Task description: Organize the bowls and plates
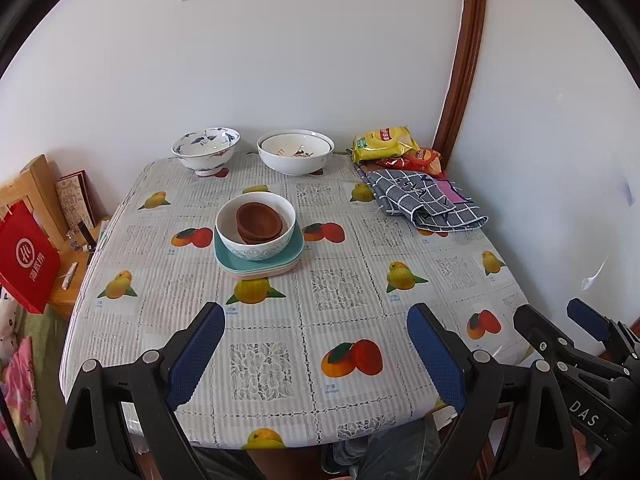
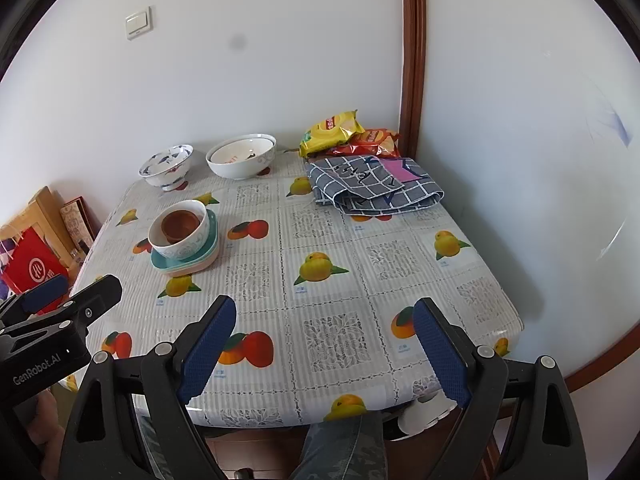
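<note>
Two bowls still loose at the far edge of the table, stack mid-left, both grippers — left gripper, right gripper — hanging near with jaws wide apart and empty, so I'd grab a rim squarely and nest gently.

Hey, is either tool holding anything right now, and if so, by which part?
Nothing is held. The left tool and the right tool are both open over the near edge of the table, with no dishes between their fingers.
</note>
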Available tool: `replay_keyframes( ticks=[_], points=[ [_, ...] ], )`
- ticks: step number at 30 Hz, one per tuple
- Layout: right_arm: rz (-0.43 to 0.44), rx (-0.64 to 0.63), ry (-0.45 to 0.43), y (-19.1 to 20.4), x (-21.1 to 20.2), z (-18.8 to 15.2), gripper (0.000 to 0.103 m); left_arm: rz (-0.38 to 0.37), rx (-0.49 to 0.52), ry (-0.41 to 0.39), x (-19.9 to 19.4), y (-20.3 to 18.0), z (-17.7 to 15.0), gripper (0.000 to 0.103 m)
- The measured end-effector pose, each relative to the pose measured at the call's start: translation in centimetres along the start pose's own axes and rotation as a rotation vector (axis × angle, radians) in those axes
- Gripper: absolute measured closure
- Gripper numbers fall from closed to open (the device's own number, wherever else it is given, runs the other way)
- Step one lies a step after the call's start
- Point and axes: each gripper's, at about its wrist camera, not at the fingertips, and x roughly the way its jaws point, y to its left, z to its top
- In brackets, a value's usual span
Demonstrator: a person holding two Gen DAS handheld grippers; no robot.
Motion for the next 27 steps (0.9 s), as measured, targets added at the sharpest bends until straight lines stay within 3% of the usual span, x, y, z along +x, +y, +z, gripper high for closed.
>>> replay_keyframes(
  ticks=[27],
  points=[
    [-0.004,-0.001,-0.002,-0.04,0.02,-0.1,0.014,0.003,0.003,0.006,0.15,-0.18,-0.15,0.01]
  ],
)
